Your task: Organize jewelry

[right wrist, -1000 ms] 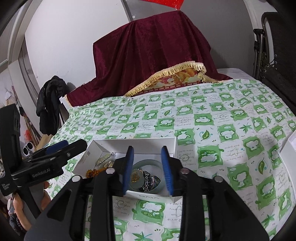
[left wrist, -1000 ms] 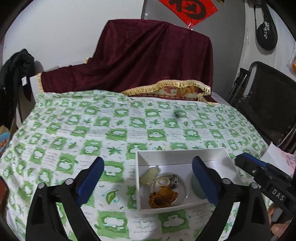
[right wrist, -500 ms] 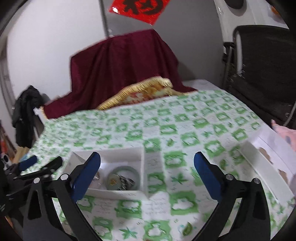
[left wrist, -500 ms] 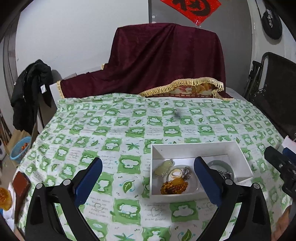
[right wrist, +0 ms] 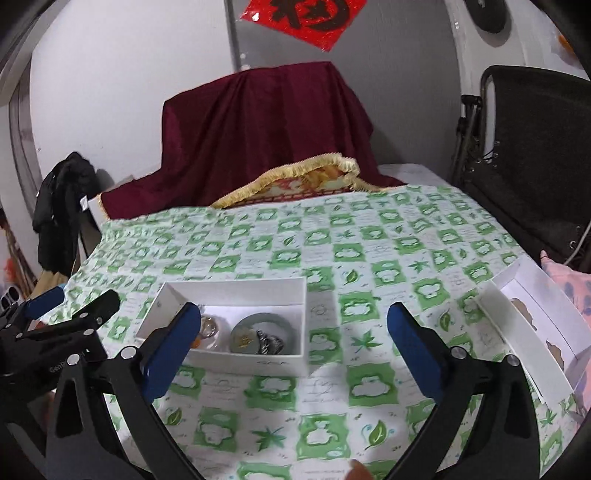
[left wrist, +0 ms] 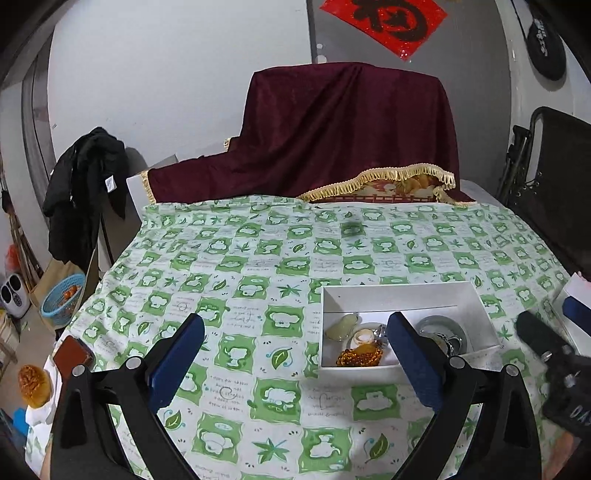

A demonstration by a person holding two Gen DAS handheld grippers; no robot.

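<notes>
Now jewelry box ahead, beyond wide-open right tongs

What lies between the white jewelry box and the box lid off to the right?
Only bare green-checked tablecloth separates the jewelry box from the lid, seen in the right wrist view.

A red paper sign on the wall carries a large black Chinese character, cut off by the top edge in both views. The right gripper, at the left view's right edge, bears white letters "DAS". The left gripper, in the right view, shows "Gen", the remainder unreadable. Tablecloth script is too small to read.
</notes>
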